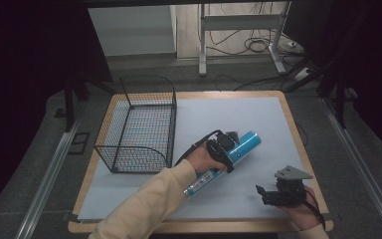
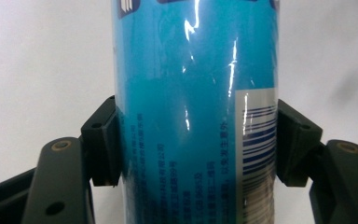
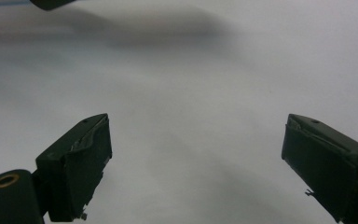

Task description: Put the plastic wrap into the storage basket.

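A blue cylindrical can [image 1: 243, 145] with a printed label lies slanted over the middle of the white mat, lifted a little off it. My left gripper [image 1: 224, 149] is shut across the can's middle; in the left gripper view both black pads [image 2: 103, 140] press on the sides of the can [image 2: 191, 116]. Near the front right of the mat my right gripper [image 1: 262, 194] rests low and open. In the right gripper view its fingers [image 3: 81, 158] stand wide apart over bare white mat, with nothing between them.
A black wire basket [image 1: 139, 124] stands on the left part of the mat. The wooden table edge [image 1: 306, 149] frames the white mat [image 1: 219, 112]. A metal stand and cables lie on the floor beyond the table.
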